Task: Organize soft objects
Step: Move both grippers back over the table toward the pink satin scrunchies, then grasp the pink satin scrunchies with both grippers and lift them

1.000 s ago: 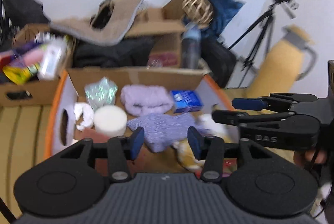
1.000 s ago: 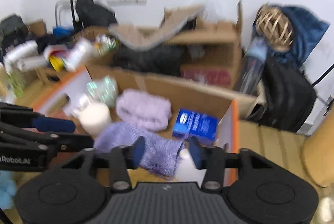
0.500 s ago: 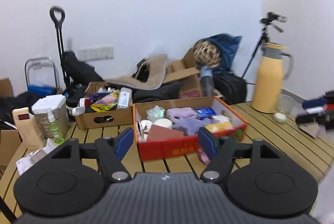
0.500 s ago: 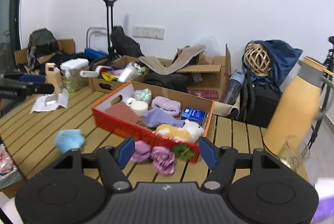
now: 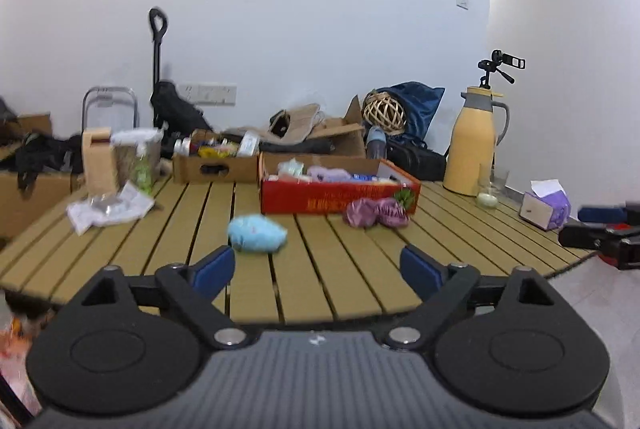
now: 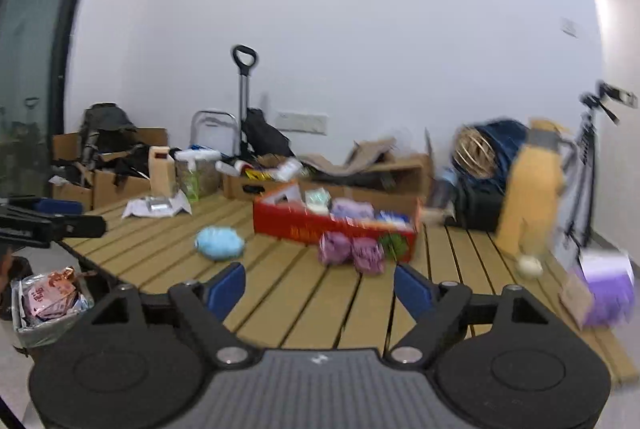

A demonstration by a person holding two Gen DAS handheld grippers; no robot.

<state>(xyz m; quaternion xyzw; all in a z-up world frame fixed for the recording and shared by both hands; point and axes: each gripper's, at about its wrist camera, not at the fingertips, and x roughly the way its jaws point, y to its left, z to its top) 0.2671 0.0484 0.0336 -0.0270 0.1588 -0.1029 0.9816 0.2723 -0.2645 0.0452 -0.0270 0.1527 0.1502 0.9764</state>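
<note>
- The left gripper (image 5: 316, 269) stands wide, its jaws having just been opening, with nothing between them; its blue fingertips (image 5: 212, 269) hang over the near edge of the slatted wooden table (image 5: 340, 277)
- The right gripper (image 6: 320, 289) is likewise spread, its jaws having just been opening and empty; it too sits back at the table's near edge
- A light blue soft object (image 5: 257, 234) lies on the slats just beyond the left fingers, apart from them; from the right wrist it lies ahead and to the left of that gripper
- Two purple soft objects (image 5: 376, 213) rest side by side against the front wall of the red box (image 5: 320, 198), well apart from both grippers
- The red box holds more soft things, among them a lilac bundle (image 6: 352, 208); a yellow jug (image 5: 474, 145) stands to its right
</note>
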